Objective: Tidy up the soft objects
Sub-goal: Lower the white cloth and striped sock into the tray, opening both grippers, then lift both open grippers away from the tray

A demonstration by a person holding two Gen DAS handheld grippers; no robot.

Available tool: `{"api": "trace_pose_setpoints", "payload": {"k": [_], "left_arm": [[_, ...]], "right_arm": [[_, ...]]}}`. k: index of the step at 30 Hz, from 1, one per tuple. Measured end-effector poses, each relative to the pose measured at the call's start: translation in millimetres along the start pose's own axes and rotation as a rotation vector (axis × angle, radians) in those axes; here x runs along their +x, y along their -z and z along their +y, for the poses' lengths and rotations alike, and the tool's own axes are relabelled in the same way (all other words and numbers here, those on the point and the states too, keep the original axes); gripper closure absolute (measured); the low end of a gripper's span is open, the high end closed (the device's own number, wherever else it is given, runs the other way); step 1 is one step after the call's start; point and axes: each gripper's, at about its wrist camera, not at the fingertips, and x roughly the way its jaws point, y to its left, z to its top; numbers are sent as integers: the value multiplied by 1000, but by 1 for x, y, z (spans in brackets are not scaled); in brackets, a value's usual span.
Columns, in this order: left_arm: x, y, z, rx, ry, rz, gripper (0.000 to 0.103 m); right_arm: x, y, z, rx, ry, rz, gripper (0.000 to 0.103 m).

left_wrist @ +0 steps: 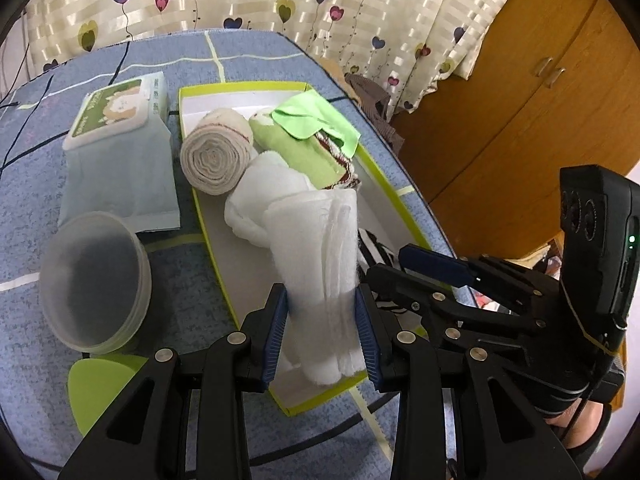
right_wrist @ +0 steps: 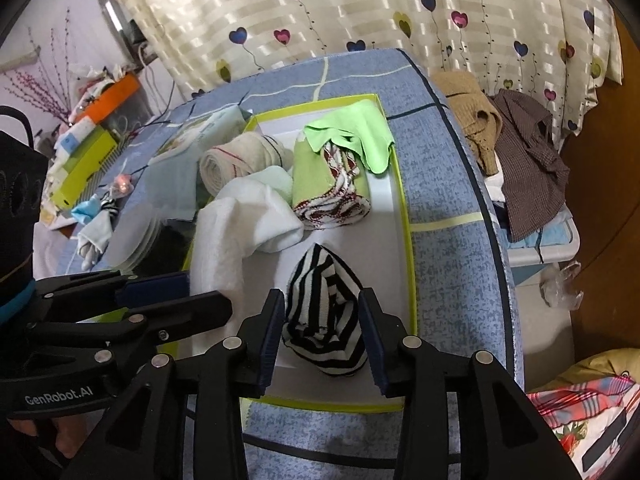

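Observation:
A shallow box with a lime-green rim [left_wrist: 224,276] [right_wrist: 404,196] lies on the blue table. It holds a rolled beige towel [left_wrist: 212,156] [right_wrist: 236,160], a green cloth bundle [left_wrist: 308,136] [right_wrist: 340,148] and a white fluffy towel [left_wrist: 312,248] [right_wrist: 236,228]. My left gripper [left_wrist: 322,332] is shut on the near end of the white towel, over the box. My right gripper [right_wrist: 324,332] is shut on a black-and-white striped cloth [right_wrist: 324,312], low over the box's near end. The right gripper also shows in the left wrist view [left_wrist: 436,268], to the right of the towel.
A wipes pack [left_wrist: 120,112] on a pale pouch and a frosted plastic tub [left_wrist: 94,284] stand left of the box. Boxes and small items [right_wrist: 88,148] crowd the far left. Clothes [right_wrist: 520,140] hang beyond the table's right edge, near a wooden cabinet [left_wrist: 520,100].

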Motion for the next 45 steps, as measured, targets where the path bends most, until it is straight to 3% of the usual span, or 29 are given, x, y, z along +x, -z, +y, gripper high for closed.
{"api": "trace_pose_setpoints", "payload": {"k": [7,12,23,26,31,35,36,39,45], "left_arm": [[-9,2,8,-19,9,-22,67],[-15,4,9,-16,40,-43,59],[-33,4,13,-29,50,-87,58],[-47,6,18,-36,41,-122,58],[-65,10,27,-50,36,-161,58],[-73,13,37,-68,28,-172,58],[-76,14,40,-74,26,-178,58],[-80,15,48,-91,21,-191,58],[-89,16,62,-119,10,-218,58]], "right_arm": [[-7,2,9,-15,-8,-6,57],[-10,4,11,-14,-1,-8,57],[-17,4,19,3,-3,-17,56],[-20,6,27,37,18,-36,44],[-1,9,46,-4,47,1,44],[16,6,39,23,71,16,44],[19,4,35,36,69,14,45],[26,-3,32,32,108,14,71],[42,-25,34,21,99,15,73]]}}
